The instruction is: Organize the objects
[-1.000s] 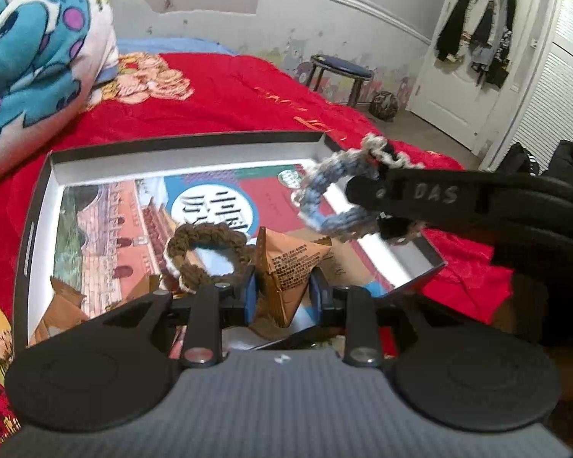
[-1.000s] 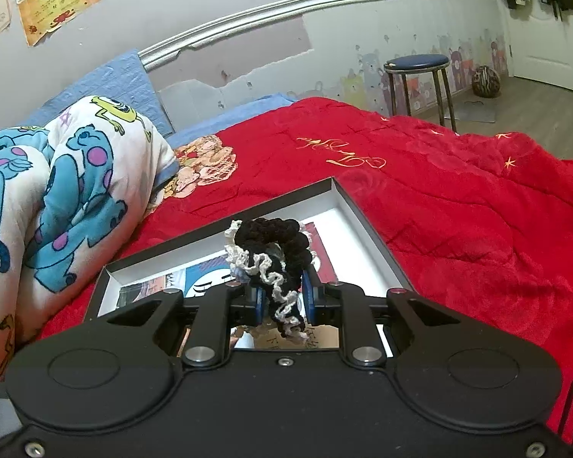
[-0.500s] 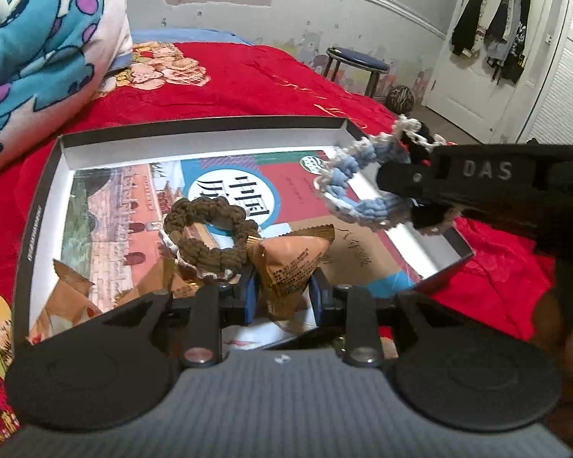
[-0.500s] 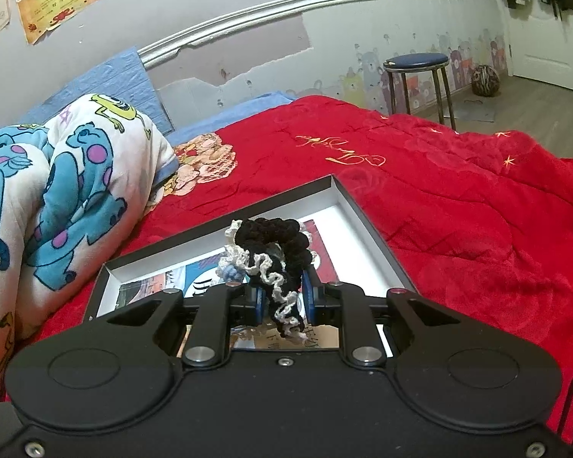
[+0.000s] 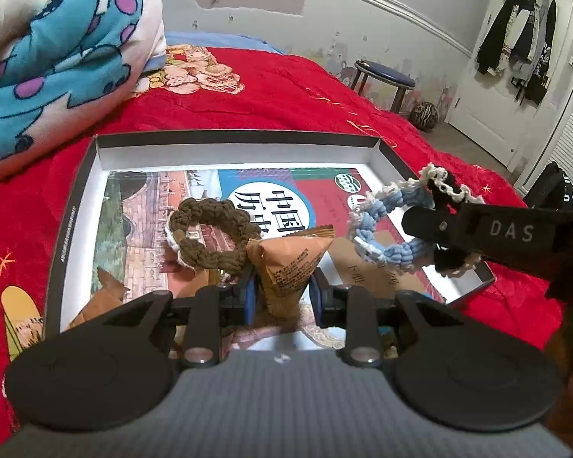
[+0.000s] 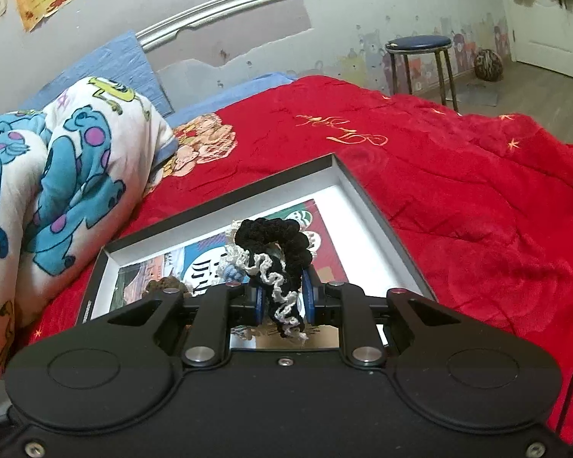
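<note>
A shallow black box (image 5: 225,140) with a printed sheet inside lies on the red bed cover; it also shows in the right wrist view (image 6: 366,194). My left gripper (image 5: 282,290) is shut on an orange snack packet (image 5: 290,263) above the box's near part. A brown crocheted scrunchie (image 5: 210,236) lies in the box just left of the packet. My right gripper (image 6: 282,297) is shut on a black scrunchie with white trim (image 6: 282,259). A blue scrunchie (image 5: 389,229) hangs with it over the box's right side.
Another orange packet (image 5: 103,297) lies in the box's near left corner. A cartoon-print blanket (image 5: 57,38) is bunched at the left. A blue stool (image 5: 386,76) and a ball (image 5: 424,114) stand on the floor by the far wall. Red cover (image 6: 477,210) spreads to the right.
My left gripper has moved forward and lower over the box with the packet. My right gripper with its scrunchies has stayed nearly still over the box's right side.
</note>
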The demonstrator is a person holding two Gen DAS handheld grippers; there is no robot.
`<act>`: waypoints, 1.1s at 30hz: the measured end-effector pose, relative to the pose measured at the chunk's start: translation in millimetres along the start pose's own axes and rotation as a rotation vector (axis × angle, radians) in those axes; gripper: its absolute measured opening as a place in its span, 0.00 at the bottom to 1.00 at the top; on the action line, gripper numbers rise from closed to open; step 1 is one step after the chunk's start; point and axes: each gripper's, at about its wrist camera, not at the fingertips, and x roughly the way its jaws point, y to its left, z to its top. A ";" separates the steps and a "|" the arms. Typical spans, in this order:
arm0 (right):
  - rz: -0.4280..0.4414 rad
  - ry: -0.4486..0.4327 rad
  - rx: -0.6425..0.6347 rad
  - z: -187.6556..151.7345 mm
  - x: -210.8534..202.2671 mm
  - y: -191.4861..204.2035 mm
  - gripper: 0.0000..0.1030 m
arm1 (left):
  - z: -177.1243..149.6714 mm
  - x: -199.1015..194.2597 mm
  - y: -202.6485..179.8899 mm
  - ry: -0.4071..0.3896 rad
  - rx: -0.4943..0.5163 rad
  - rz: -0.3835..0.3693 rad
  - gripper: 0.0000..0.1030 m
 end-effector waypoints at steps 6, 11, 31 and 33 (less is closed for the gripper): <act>0.004 0.062 0.029 -0.4 8.9 -3.7 0.19 | -0.8 -4.1 4.7 -0.002 -0.040 -0.012 0.31; 0.002 0.100 0.029 -1.4 12.0 -3.6 0.19 | -1.0 -6.6 2.0 -0.003 -0.035 -0.027 0.31; -0.020 0.172 0.015 -8.6 26.7 1.1 0.20 | -12.6 -2.2 -7.5 0.021 -0.015 -0.025 0.32; -0.020 0.178 0.021 -8.5 27.8 -0.2 0.20 | -12.7 -2.3 -8.0 0.022 -0.015 -0.026 0.32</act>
